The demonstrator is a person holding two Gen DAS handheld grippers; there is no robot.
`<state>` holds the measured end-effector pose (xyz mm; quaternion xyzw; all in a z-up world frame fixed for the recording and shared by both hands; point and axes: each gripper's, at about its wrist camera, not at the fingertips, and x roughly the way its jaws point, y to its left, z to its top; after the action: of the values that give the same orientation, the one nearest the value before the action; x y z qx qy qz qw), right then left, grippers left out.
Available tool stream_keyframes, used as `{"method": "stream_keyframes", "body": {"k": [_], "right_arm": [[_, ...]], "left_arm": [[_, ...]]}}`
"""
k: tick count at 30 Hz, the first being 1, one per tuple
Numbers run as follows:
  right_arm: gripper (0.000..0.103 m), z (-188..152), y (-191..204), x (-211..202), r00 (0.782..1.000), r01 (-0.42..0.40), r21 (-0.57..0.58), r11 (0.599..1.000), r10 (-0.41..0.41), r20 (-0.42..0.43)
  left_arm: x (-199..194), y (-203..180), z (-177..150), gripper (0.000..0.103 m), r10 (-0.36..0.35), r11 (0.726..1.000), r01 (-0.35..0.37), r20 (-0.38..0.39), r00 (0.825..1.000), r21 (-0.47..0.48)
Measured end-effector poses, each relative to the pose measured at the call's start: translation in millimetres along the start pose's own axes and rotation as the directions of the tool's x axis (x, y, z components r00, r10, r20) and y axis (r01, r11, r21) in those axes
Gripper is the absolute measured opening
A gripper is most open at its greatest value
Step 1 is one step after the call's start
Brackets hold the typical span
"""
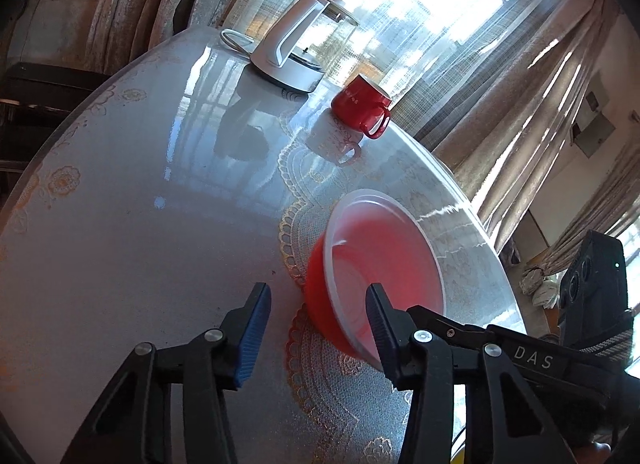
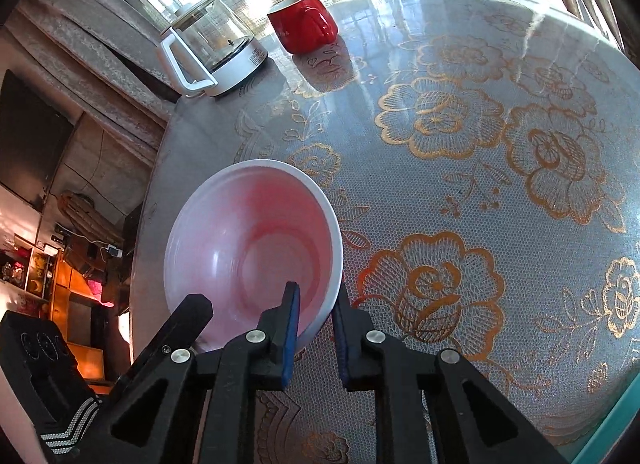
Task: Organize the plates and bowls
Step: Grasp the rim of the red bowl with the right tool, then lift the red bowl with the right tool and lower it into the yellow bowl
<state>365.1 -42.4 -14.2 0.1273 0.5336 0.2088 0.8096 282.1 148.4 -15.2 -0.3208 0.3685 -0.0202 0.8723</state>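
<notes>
We note a round plastic bowl, red outside and pale inside (image 2: 256, 248), in the lower centre-left of the right wrist view, near the table's (image 2: 460, 191) edge on a lace cloth patterned with gold flowers. The right claw (image 2: 316, 328) is clenched on its near rim, one blue pad inside the wall, the other outside.

In the left wrist view the bowl (image 1: 384, 264) sits lower right and looks tilted. The left claw (image 1: 316, 324) is released, part-way spread: its right finger overlaps the bowl's rim, contact unclear; its left finger stands over bare cloth.

Beyond, at the frame's top: a red mug with handle (image 2: 304, 25) and a glass kettle on a white base (image 2: 212, 51), just beside each other.
</notes>
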Motion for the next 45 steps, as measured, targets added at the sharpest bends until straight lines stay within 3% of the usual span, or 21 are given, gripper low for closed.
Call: {"method": "stream_keyframes", "body": {"k": [3,9,15,25,45], "right_arm": [[0.011,-5.4,1.2,-4.8,1.000,-0.003,-0.014,1.000,0.003,0.000],[0.011,-10.6,-2.5,-12.8,1.000,-0.006,0.002,1.000,0.006,0.010],[0.011,-11.5,-4.8,-28.1,0.999,-0.002,0.016,1.000,0.002,0.049],[0.011,-25.9,-14.1,-74.9,0.987,-0.005,0.054,0.999,-0.004,0.163],[0.011,-86.6,-55.3,-150.3,0.970,-0.022,0.136,0.991,-0.011,0.242]], "left_arm": [[1.7,-3.0,-1.3,0.029,-0.002,1.000,0.002,-0.012,1.000,0.018],[-0.4,-10.5,-3.1,0.016,0.015,0.997,-0.015,-0.005,1.000,0.072],[-4.2,-20.1,-4.4,0.013,-0.012,0.993,0.011,0.003,1.000,0.121],[-21.1,-46.3,-10.8,0.013,-0.136,0.969,0.124,0.045,0.990,0.214],[-52.9,-102.6,-57.1,0.013,-0.261,0.893,0.254,-0.031,0.965,0.372]]}}
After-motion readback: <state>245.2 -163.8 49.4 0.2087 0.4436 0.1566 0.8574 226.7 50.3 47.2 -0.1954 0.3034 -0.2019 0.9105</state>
